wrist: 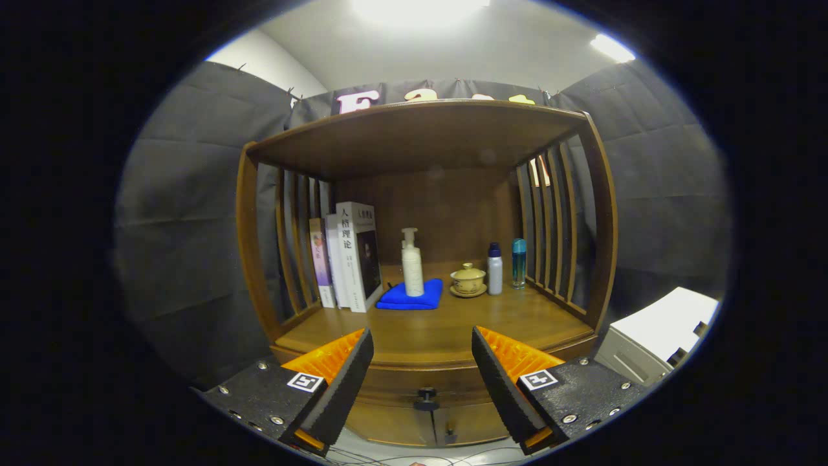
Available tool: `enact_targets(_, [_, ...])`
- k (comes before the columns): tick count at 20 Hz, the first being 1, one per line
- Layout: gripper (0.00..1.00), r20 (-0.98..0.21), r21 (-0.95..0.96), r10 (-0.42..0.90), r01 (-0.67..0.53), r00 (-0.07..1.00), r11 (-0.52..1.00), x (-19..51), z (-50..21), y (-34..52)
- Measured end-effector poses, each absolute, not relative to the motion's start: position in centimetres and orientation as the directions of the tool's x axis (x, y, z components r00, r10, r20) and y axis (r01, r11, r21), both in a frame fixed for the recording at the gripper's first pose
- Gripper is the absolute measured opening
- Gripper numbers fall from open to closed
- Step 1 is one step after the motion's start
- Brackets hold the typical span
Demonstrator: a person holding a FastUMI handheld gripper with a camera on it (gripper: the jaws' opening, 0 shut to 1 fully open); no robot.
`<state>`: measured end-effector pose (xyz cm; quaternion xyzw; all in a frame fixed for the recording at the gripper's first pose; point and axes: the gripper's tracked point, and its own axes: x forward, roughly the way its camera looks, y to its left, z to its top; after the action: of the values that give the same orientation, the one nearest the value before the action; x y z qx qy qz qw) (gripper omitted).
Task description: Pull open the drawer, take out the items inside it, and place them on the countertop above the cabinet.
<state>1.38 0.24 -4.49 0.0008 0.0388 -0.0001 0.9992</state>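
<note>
Ahead, gripper (422, 362) open, drawer knob (425, 398) between fingers, untouched.

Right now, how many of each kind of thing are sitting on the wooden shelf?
Books: 3, standing together at the left.
Bottles: 3, a white pump bottle, a white bottle with a dark cap, a blue-green bottle.
Folded blue cloth: 1, under the pump bottle.
Lidded cup on a saucer: 1.
Total: 8.
The hand-held gripper is open, in front of the drawer knob.
</note>
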Motion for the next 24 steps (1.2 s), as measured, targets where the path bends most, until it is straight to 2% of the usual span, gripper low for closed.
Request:
enact_targets(11, [0.95,-0.124,-0.116,0.056,-0.071,0.991,0.991,4.9,-10.4,3.9])
enact_targets(24, [0.95,-0.246,-0.057,-0.022,0.009,0.969,0.998,7.0,-20.0,1.2])
